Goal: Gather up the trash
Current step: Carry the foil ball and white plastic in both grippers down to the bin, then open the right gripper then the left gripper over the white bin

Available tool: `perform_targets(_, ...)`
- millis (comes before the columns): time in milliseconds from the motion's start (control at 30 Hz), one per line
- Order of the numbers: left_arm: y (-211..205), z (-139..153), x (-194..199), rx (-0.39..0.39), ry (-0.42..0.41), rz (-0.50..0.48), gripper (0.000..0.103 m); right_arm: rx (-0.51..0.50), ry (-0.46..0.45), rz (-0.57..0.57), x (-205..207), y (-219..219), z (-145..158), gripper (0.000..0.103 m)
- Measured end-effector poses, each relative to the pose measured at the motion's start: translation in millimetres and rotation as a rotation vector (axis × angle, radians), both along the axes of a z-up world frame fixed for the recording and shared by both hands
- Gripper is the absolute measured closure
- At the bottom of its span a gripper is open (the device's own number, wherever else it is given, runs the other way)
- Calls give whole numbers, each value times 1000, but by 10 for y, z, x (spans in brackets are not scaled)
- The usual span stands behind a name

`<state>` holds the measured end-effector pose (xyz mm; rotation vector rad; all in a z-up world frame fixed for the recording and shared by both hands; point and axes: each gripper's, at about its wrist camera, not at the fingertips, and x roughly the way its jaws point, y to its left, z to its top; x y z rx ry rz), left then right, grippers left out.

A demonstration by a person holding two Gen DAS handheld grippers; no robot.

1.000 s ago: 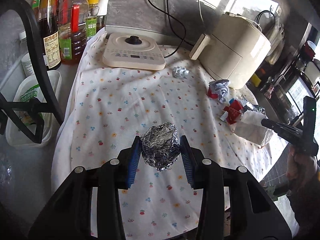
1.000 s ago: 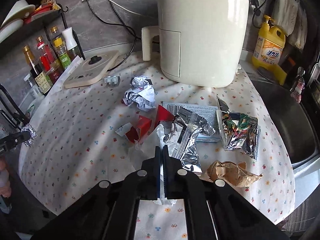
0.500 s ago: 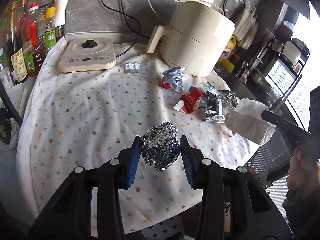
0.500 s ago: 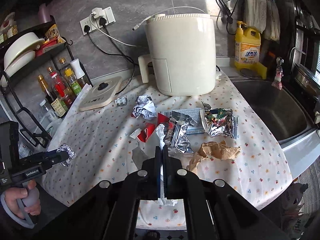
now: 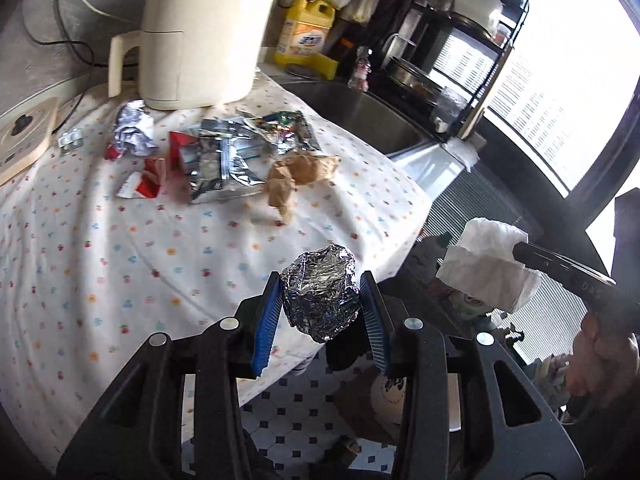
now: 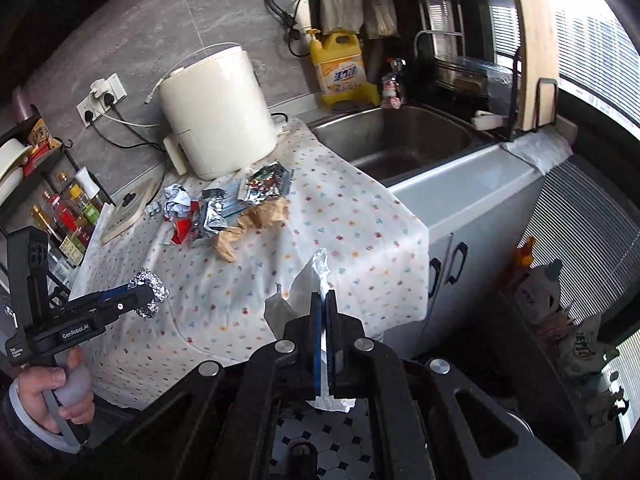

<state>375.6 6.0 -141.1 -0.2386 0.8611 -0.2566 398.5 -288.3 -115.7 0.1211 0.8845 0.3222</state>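
Note:
A crumpled ball of aluminium foil (image 5: 322,294) sits between the blue pads of my left gripper (image 5: 320,292), which is shut on it above the table's front corner. The same foil ball (image 6: 150,290) shows at the left of the right wrist view. My right gripper (image 6: 324,300) is shut on a white tissue (image 6: 316,276), held off the table's edge over the floor; the tissue (image 5: 486,268) also appears at the right of the left wrist view. More trash lies on the flowered tablecloth (image 5: 120,240): foil wrappers (image 5: 224,160), red scraps (image 5: 148,184), brown paper (image 5: 296,176).
A cream air fryer (image 5: 196,36) and an induction hob (image 5: 20,136) stand at the back of the table. A steel sink (image 6: 412,140) with a yellow detergent jug (image 6: 340,64) is to the right. Bottles (image 6: 68,216) fill a rack at left. Tiled floor (image 5: 288,416) lies below.
Both grippers have swung right and back from the table towards its front right corner, each still holding its piece. The tissue has left the trash pile and now hangs past the table's edge.

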Motion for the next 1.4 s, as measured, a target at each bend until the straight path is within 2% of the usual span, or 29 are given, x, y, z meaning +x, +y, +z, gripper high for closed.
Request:
perform_targets(233, -874, -80, 51, 4, 28, -160, 63, 4, 87, -160, -282, -906, -321, 100)
perform_targets(467, -1597, -304, -2, 29, 90, -276, 63, 28, 203, -313, -598, -1640, -838, 100)
perform_targets(733, -2093, -542, -137, 84, 162, -332, 63, 72, 346, -372, -947, -2082, -1540, 100)
perform_targets(933, -2283, -641, -261, 135, 197, -336, 63, 80, 427, -352, -1138, -2198, -2022, 100)
perform_targets(1000, -2329, -659, -292, 149, 207, -330, 63, 65, 457, -341, -1167, -2217, -2154, 96)
perform_targets(1067, -2393, -674, -325, 163, 212, -327, 63, 74, 504, -339, -1197, -2259, -2288, 85)
perform_targets(1100, -2427, -675, -337, 168, 214, -327, 63, 83, 509, -346, -1227, -2290, -2315, 68)
perform_targets(1133, -2466, -676, -351, 172, 215, -329, 63, 77, 502, -352, -1253, -2324, -2312, 56)
perform_targets(1200, -2558, -678, -380, 177, 213, -335, 63, 78, 484, -343, -1302, -2381, -2263, 49)
perform_targets(1400, -2932, -695, -423, 169, 206, -386, 63, 84, 449, -389, -1461, -2756, -2033, 49)
